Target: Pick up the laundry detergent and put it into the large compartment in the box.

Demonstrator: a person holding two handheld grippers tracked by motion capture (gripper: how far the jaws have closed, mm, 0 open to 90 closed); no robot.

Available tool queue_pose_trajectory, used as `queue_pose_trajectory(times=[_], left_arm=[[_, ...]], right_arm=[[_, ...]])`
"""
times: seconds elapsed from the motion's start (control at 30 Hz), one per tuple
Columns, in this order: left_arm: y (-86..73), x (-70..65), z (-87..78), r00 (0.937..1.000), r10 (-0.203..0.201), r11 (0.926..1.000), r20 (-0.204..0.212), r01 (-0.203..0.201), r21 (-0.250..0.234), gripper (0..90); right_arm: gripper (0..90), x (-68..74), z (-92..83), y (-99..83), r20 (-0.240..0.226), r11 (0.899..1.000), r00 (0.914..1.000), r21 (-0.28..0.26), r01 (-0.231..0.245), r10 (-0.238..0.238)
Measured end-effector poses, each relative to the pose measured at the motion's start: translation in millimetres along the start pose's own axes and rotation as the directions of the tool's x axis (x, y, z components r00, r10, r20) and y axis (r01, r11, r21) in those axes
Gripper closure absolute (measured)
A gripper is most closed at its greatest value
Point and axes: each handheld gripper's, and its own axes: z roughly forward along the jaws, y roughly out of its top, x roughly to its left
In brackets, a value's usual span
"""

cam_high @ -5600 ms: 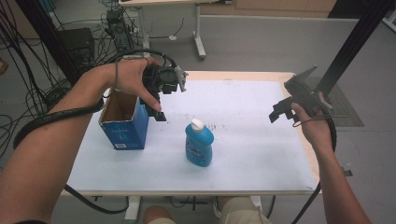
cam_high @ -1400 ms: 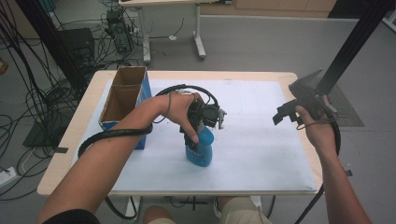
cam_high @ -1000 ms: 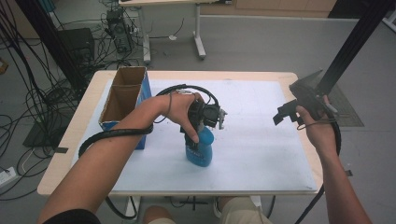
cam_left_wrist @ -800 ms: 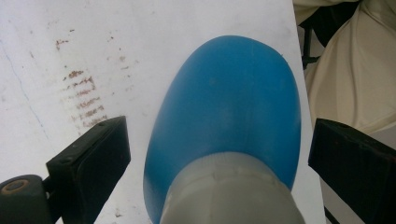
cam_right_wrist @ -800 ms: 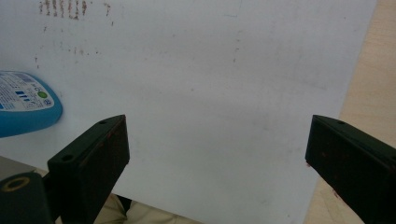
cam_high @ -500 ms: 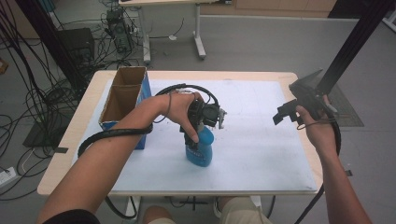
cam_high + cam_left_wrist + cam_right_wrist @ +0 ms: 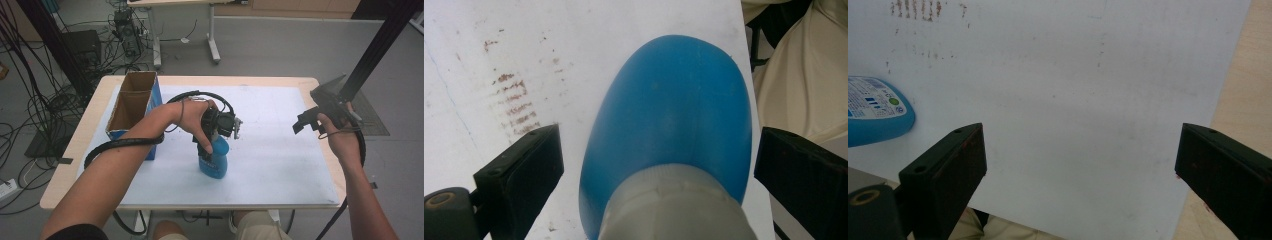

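Over bottle [image 7: 214, 159], left gripper [image 7: 654, 165] spread wide astride cap, no grip yet; right gripper [image 7: 1080, 170] open, empty, off to bottle's right; box [image 7: 134, 107] awaits.

Left gripper [image 7: 216, 145] no longer at cardboard box [image 7: 131, 107]; now right of box, over blue bottle [image 7: 215, 160], jaws spread either side of its cap. Box now farther left of bottle.

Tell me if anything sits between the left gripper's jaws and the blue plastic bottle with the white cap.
Nothing visible does. The left gripper is open, one jaw on each side of the blue plastic bottle, with only bare white table sheet in the gaps.
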Motion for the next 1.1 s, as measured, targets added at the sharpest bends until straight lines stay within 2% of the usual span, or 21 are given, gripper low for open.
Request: queue_pose_trajectory(times=[1.1], left_arm=[[-0.2, -1.2, 0.6, 1.0, 0.003, 1.0, 0.003, -0.003, 0.003, 6.1]], right_arm=[[6.1, 1.5, 0.9, 0.0, -0.001, 1.0, 1.0, 0.0, 0.003, -0.003]])
